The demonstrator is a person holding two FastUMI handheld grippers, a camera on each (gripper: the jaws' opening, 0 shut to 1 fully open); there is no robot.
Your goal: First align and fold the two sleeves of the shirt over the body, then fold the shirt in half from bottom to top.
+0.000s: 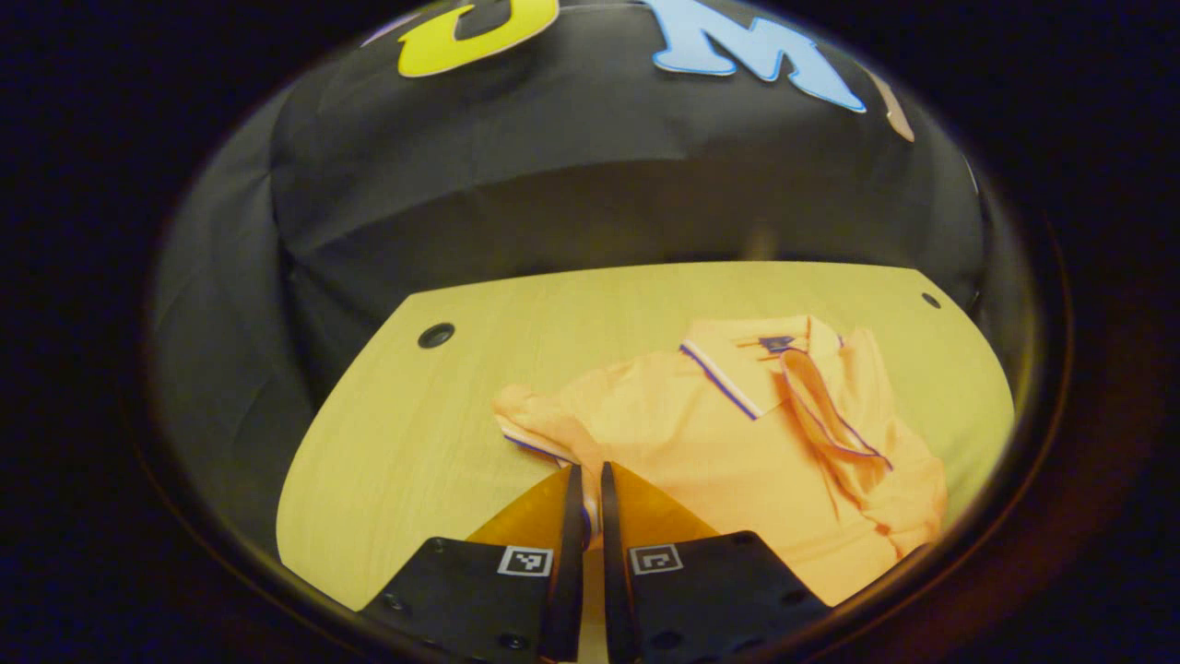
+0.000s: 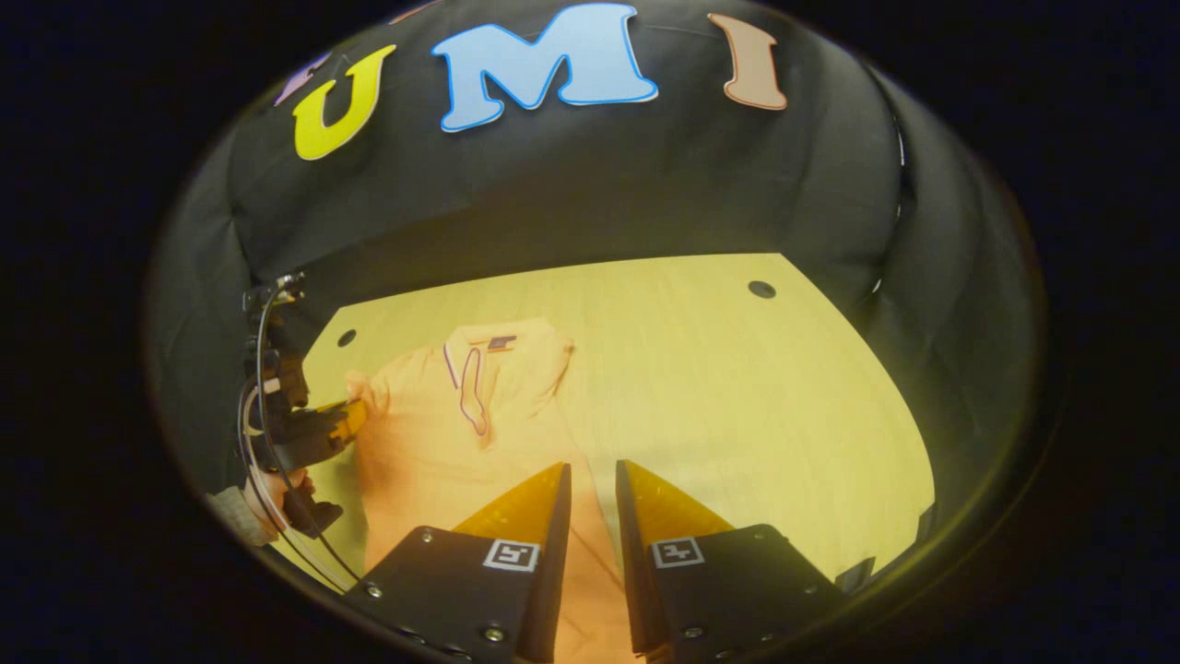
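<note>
An orange polo shirt (image 1: 701,443) with a striped collar lies on the wooden table (image 1: 406,443), collar toward the far side. One sleeve is folded over the body (image 1: 834,415). The other sleeve (image 1: 530,415) sticks out to the left, and its striped cuff runs in between the fingers of my left gripper (image 1: 590,475), which is shut on it. In the right gripper view the shirt (image 2: 433,433) lies left of centre, with the left gripper (image 2: 355,417) at its sleeve. My right gripper (image 2: 593,472) hovers over the shirt's right edge, its fingers slightly apart.
The table (image 2: 737,387) has bare wood to the right of the shirt. Small round holes (image 1: 436,335) (image 2: 761,289) sit near its far corners. A hand (image 2: 263,503) and cables come in at the left. Black cloth walls close in the table.
</note>
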